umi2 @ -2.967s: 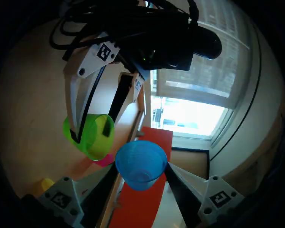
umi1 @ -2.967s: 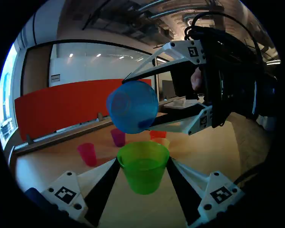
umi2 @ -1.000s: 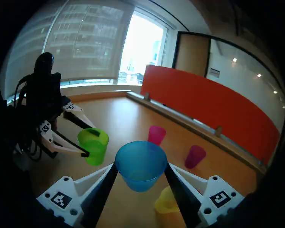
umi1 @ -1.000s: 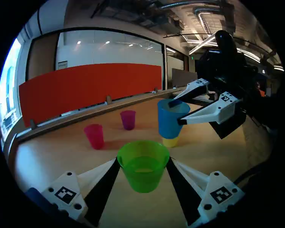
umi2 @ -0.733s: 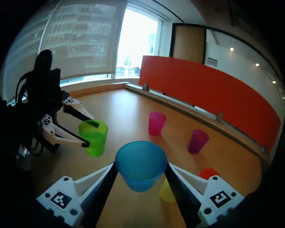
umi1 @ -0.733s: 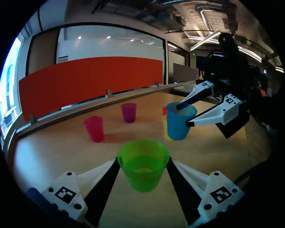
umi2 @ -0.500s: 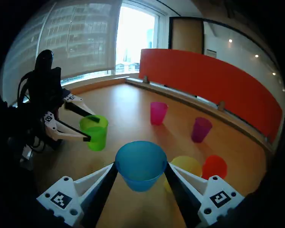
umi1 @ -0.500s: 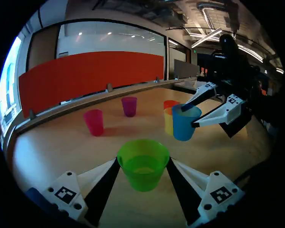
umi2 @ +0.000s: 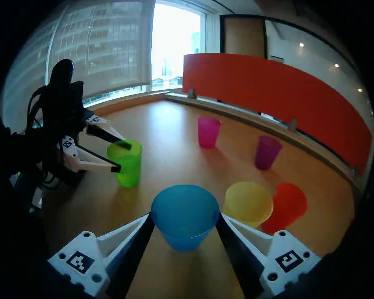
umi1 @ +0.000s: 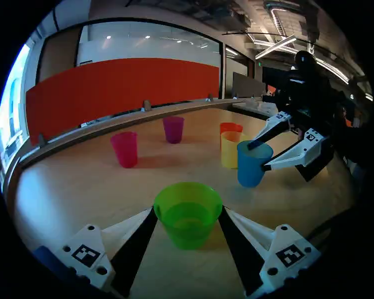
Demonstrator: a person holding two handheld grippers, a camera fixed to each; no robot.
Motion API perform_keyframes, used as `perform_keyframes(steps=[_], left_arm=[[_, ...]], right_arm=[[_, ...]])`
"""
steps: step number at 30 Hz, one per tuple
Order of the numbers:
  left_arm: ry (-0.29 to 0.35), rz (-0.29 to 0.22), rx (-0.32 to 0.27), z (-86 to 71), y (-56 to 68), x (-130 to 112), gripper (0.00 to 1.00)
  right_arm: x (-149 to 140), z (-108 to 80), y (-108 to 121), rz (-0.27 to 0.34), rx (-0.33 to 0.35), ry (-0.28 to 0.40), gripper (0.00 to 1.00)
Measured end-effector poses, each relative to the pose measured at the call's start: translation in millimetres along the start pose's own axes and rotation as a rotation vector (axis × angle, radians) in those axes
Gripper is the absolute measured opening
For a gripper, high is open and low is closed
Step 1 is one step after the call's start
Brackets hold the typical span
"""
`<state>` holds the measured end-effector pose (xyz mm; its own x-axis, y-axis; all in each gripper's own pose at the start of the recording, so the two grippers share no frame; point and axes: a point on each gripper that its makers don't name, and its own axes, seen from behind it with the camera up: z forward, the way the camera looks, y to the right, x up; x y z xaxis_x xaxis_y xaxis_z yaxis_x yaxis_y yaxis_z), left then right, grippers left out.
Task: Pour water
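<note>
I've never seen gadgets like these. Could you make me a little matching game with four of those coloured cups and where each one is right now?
Cups:
1. green cup
2. blue cup
3. yellow cup
4. pink cup

Places:
A. standing free on the table, near the purple cup
B. held by the right gripper
C. right beside the orange cup
D. held by the left gripper

Pairs: 1-D, 2-B, 3-C, 4-A
</note>
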<state>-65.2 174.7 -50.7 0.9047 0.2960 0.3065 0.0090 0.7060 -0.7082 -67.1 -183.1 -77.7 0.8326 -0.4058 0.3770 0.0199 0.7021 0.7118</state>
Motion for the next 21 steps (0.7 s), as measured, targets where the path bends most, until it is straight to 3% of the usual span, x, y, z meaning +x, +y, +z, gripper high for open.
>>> perform_keyframes(steps=[21], left_arm=[[-0.054, 0.031, -0.005, 1.6, 0.4, -9, 0.86]], right_arm=[[-13, 2.1, 4, 0.011, -0.008, -0.021, 0.9]])
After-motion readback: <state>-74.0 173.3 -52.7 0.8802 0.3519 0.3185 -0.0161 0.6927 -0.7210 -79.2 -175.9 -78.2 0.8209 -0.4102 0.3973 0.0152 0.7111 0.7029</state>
